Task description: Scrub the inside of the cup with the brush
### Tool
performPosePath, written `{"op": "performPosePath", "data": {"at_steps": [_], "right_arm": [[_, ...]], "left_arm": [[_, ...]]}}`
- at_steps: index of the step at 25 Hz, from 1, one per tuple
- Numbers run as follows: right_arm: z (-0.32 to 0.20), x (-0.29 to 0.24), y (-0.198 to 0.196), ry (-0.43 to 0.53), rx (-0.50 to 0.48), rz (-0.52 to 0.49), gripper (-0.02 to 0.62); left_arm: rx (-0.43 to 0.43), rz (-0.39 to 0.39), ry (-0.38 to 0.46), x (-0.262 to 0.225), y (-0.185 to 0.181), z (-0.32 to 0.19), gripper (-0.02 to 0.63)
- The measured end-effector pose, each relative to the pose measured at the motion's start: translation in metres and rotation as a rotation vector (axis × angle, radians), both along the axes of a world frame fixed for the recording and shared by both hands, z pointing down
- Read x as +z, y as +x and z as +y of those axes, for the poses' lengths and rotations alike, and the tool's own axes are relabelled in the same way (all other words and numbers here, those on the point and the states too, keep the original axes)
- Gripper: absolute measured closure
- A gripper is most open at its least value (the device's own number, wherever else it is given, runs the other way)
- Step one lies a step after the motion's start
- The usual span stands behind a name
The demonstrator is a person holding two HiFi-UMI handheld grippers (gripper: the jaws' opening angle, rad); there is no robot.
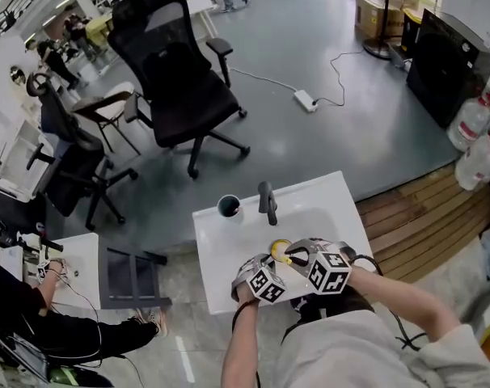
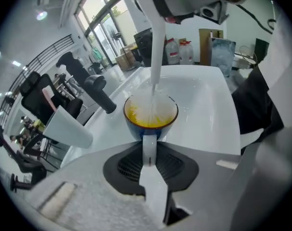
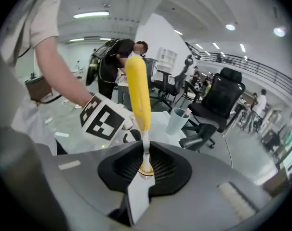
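A cup (image 2: pixel 151 117), blue outside and yellow inside, sits low in the white sink (image 2: pixel 208 105). My left gripper (image 2: pixel 150 147) is shut on its white handle. The brush's white bristles (image 2: pixel 153 107) are down inside the cup, and its white stem (image 2: pixel 156 52) rises to my right gripper at the top of the left gripper view. In the right gripper view my right gripper (image 3: pixel 145 163) is shut on the brush, whose yellow handle (image 3: pixel 138 93) sticks out past the jaws. In the head view both grippers (image 1: pixel 271 261) (image 1: pixel 297 255) meet over the cup (image 1: pixel 278 250).
A black faucet (image 1: pixel 267 201) stands at the back of the sink (image 1: pixel 221 277), with a pale tumbler (image 1: pixel 228 207) to its left. Black office chairs (image 1: pixel 180 79) and a power strip (image 1: pixel 305 99) are on the floor beyond. A seated person (image 1: pixel 35 322) is at the left.
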State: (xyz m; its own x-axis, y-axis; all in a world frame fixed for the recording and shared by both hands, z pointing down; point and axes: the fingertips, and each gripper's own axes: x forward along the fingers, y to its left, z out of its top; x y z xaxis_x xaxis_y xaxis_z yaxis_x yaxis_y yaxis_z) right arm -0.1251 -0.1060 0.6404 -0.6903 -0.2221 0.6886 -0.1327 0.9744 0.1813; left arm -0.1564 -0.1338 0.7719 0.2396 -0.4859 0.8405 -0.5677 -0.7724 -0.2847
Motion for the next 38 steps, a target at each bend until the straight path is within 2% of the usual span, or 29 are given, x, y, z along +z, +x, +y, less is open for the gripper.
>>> {"op": "performPosePath", "data": {"at_steps": [3, 5, 8, 10, 11, 13, 17, 20, 26, 32, 38], "right_arm": [[-0.009, -0.010, -0.001, -0.042, 0.157, -0.087, 0.552], [-0.018, -0.015, 0.005, -0.103, 0.311, -0.183, 0.554], [-0.032, -0.014, 0.022, -0.273, 0.591, -0.355, 0.555], [-0.037, -0.011, 0.032, -0.380, 0.726, -0.437, 0.555], [-0.037, -0.010, 0.034, -0.412, 0.753, -0.457, 0.555], [-0.033, -0.006, 0.035, -0.418, 0.717, -0.447, 0.555], [-0.020, 0.004, 0.035, -0.325, 0.507, -0.314, 0.557], [-0.008, 0.014, 0.038, -0.194, 0.285, -0.159, 0.554], [0.017, 0.029, 0.046, 0.154, -0.182, 0.108, 0.555], [0.032, 0.028, 0.050, 0.574, -0.724, 0.364, 0.555], [0.055, 0.022, 0.051, 0.962, -1.254, 0.507, 0.555]], "left_arm": [[-0.132, 0.057, 0.018, -0.006, -0.008, -0.003, 0.551], [-0.208, 0.087, 0.029, -0.011, -0.015, -0.003, 0.551], [-0.281, 0.086, 0.055, -0.016, -0.025, -0.005, 0.551], [-0.317, 0.072, 0.063, -0.018, -0.028, -0.004, 0.551], [-0.331, 0.062, 0.065, -0.018, -0.029, -0.002, 0.551], [-0.341, 0.055, 0.057, -0.016, -0.030, 0.003, 0.551], [-0.302, 0.065, 0.026, -0.010, -0.029, 0.008, 0.551], [-0.222, 0.026, 0.033, -0.010, -0.029, 0.007, 0.551], [-0.063, -0.068, 0.021, -0.010, -0.021, 0.021, 0.551], [0.135, -0.172, 0.018, -0.009, -0.009, 0.033, 0.551], [0.351, -0.310, 0.012, -0.012, 0.000, 0.038, 0.551]]}}
